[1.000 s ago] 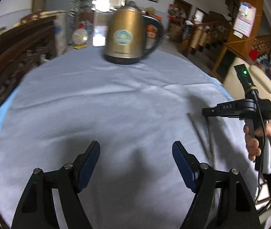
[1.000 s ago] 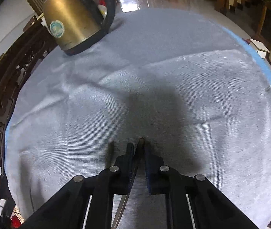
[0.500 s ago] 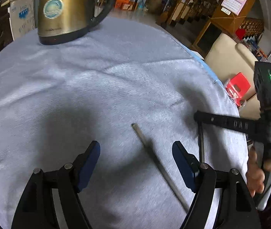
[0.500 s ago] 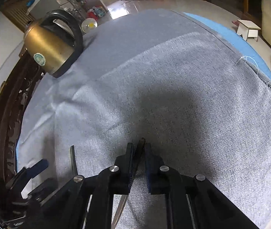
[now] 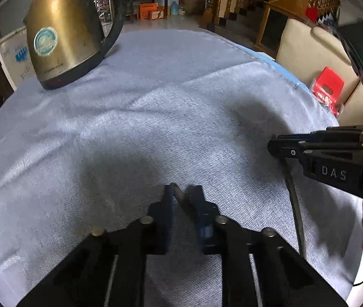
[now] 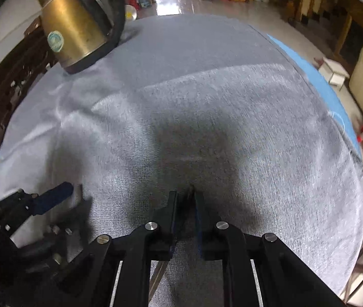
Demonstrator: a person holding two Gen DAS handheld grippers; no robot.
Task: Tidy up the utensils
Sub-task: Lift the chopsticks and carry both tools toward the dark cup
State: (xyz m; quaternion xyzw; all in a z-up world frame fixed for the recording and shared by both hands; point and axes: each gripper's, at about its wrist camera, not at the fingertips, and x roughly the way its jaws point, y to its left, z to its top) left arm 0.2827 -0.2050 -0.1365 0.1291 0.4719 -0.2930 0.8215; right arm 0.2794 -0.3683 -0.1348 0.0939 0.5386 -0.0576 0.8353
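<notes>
My left gripper [image 5: 181, 192] is shut on a thin dark utensil handle [image 5: 178, 195], whose tip pokes out between the blue pads just above the grey cloth. My right gripper [image 6: 185, 195] is shut on another slim dark utensil [image 6: 190, 189]; its metal end shows below the fingers [image 6: 159, 273]. In the left wrist view the right gripper [image 5: 273, 145] comes in from the right with its utensil [image 5: 294, 204] hanging down. In the right wrist view the left gripper [image 6: 61, 192] sits at the lower left.
A brass electric kettle [image 5: 61, 41] with a black handle stands at the far left of the round table, also seen in the right wrist view [image 6: 76, 28]. The grey tablecloth [image 5: 155, 117] covers the table. A beige chair [image 5: 306, 48] and red stool [image 5: 327, 87] stand beyond the right edge.
My left gripper has closed on the utensil that lay between its open fingers half a second ago. The right gripper keeps hold of its utensil and has shifted slightly.
</notes>
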